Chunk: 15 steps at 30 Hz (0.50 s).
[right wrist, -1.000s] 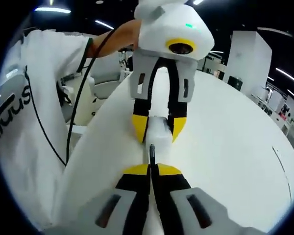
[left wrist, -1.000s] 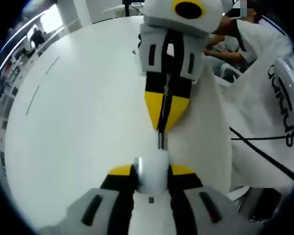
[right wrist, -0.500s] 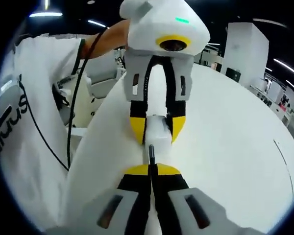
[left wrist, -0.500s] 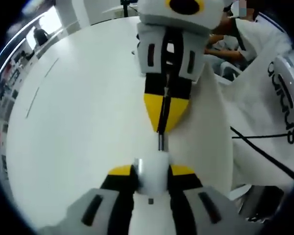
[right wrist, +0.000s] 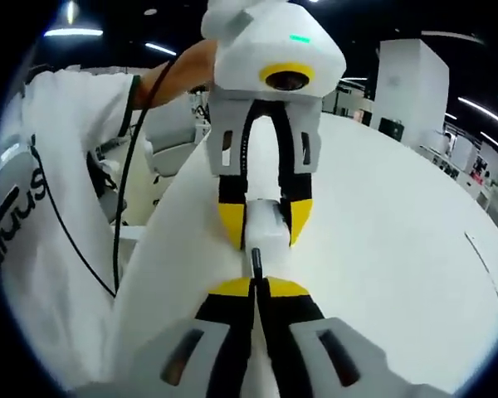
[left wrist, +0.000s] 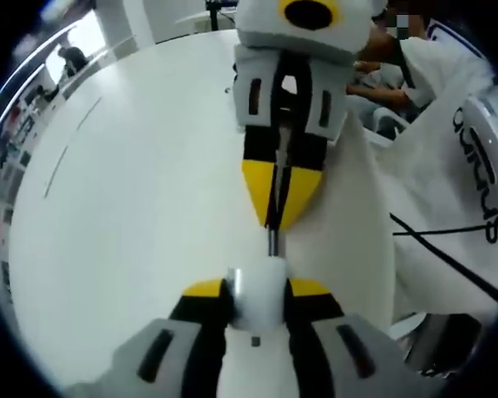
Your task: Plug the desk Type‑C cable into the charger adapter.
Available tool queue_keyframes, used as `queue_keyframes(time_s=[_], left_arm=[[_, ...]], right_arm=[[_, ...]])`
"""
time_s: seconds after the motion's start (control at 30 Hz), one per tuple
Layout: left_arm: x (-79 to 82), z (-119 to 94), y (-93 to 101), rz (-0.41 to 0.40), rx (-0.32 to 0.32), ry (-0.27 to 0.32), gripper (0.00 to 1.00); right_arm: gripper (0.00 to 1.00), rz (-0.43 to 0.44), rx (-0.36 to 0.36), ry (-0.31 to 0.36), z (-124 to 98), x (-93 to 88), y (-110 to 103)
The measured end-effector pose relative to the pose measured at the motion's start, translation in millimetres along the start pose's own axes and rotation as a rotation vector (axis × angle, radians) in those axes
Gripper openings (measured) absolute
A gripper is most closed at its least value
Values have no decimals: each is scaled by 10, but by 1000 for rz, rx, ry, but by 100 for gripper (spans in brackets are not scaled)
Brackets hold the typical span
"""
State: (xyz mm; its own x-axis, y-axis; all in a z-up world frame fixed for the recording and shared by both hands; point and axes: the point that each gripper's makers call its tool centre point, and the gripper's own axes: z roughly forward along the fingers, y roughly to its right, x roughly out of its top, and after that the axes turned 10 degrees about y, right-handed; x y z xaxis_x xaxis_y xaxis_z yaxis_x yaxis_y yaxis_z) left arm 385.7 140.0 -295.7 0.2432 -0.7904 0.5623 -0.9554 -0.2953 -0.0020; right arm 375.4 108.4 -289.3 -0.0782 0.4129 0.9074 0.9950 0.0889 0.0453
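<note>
In the left gripper view my left gripper [left wrist: 257, 290] is shut on the white charger adapter [left wrist: 257, 300], held between its yellow-tipped jaws. Facing it, my right gripper [left wrist: 274, 217] is shut on the black Type-C cable, whose metal plug [left wrist: 272, 242] reaches down to the adapter's top face. In the right gripper view my right gripper [right wrist: 256, 286] pinches the cable plug [right wrist: 256, 260], its tip at the adapter [right wrist: 263, 225] held by the left gripper [right wrist: 264, 230]. Whether the plug sits inside the port cannot be told.
A large white table [left wrist: 133, 207] lies under both grippers. A person in a white shirt [left wrist: 456, 166] stands at the table edge, with a black cable [right wrist: 126, 182] hanging along the shirt. White chairs [right wrist: 170, 133] stand beyond the table.
The right gripper has closed in slightly on the adapter, so the plug's tip now meets its face. Both holds are unchanged.
</note>
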Motion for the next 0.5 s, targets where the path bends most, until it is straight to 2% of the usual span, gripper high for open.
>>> queue_keyframes(time_s=[0.03, 0.07, 0.13, 0.2, 0.27, 0.3, 0.37, 0.43, 0.5], left_arm=[[5, 2, -11, -17, 3, 6, 25], [4, 3, -12, -19, 2, 5, 25], [8, -11, -6, 35, -4, 6, 25], [49, -48, -12, 22, 3, 24, 26], [142, -116, -52, 19, 25, 67, 29], [152, -170, -56, 16, 26, 68, 28], [175, -212, -48, 18, 32, 85, 28], [171, -218, -36, 19, 35, 90, 29], [119, -195, 1, 25, 34, 82, 29]], right_arm=[[4, -36, -2, 23, 8, 22, 13], [6, -35, 3, 32, 0, 20, 16], [15, -25, 8, 52, 15, 53, -35], [14, -46, -14, 60, -6, 75, -44], [12, -44, -20, 85, -97, 114, -18], [12, -45, -53, 123, -173, 177, 33], [12, -60, -98, 146, -346, 225, 98], [12, -86, -132, 139, -486, 229, 161], [12, -161, -201, 55, -799, 95, 266]])
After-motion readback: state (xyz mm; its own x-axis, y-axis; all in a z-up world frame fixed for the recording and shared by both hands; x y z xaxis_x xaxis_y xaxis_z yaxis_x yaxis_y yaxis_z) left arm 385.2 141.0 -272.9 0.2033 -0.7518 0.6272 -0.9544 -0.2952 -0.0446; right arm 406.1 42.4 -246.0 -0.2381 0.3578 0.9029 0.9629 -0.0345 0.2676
